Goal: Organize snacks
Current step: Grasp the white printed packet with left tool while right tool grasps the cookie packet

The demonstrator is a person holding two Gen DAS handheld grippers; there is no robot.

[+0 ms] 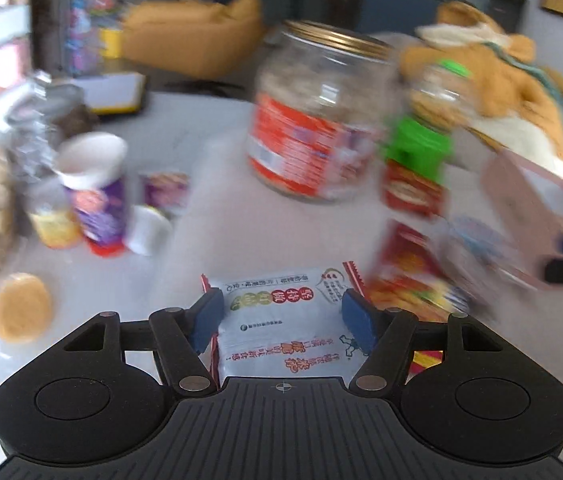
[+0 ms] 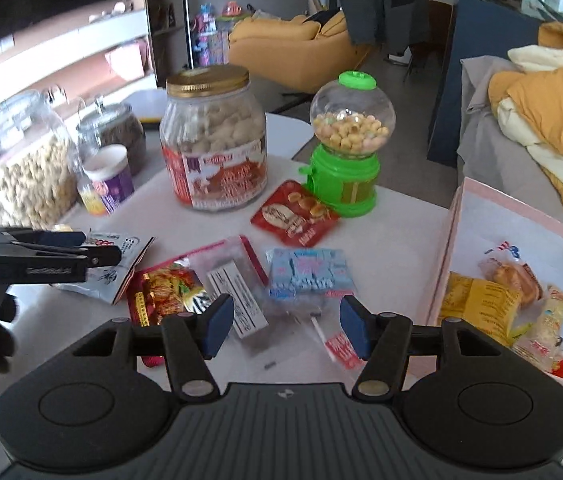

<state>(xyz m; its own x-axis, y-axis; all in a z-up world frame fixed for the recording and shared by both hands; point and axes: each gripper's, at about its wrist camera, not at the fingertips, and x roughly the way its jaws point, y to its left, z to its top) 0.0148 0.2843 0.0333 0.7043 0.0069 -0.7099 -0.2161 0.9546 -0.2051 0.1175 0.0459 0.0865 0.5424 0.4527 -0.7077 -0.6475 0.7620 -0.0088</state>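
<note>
My left gripper (image 1: pixel 281 312) is shut on a white snack packet (image 1: pixel 281 320) with red edges and holds it just above the white table (image 1: pixel 241 216); it also shows in the right wrist view (image 2: pixel 97 254) with the packet (image 2: pixel 121 252). My right gripper (image 2: pixel 286 322) is open and empty above a clear bag with a white box (image 2: pixel 237 296) and a lollipop (image 2: pixel 337 346). A pink box (image 2: pixel 521 216) at the right holds several wrapped snacks (image 2: pixel 501 292).
On the table stand a gold-lidded jar (image 2: pixel 213 140), a green candy dispenser (image 2: pixel 345 148), two glass jars (image 2: pixel 17 160) and a purple cup (image 2: pixel 109 176). Red (image 2: pixel 293 214), blue (image 2: pixel 307 268) and red-yellow (image 2: pixel 165 288) packets lie loose. Beyond are a yellow sofa and piled bedding.
</note>
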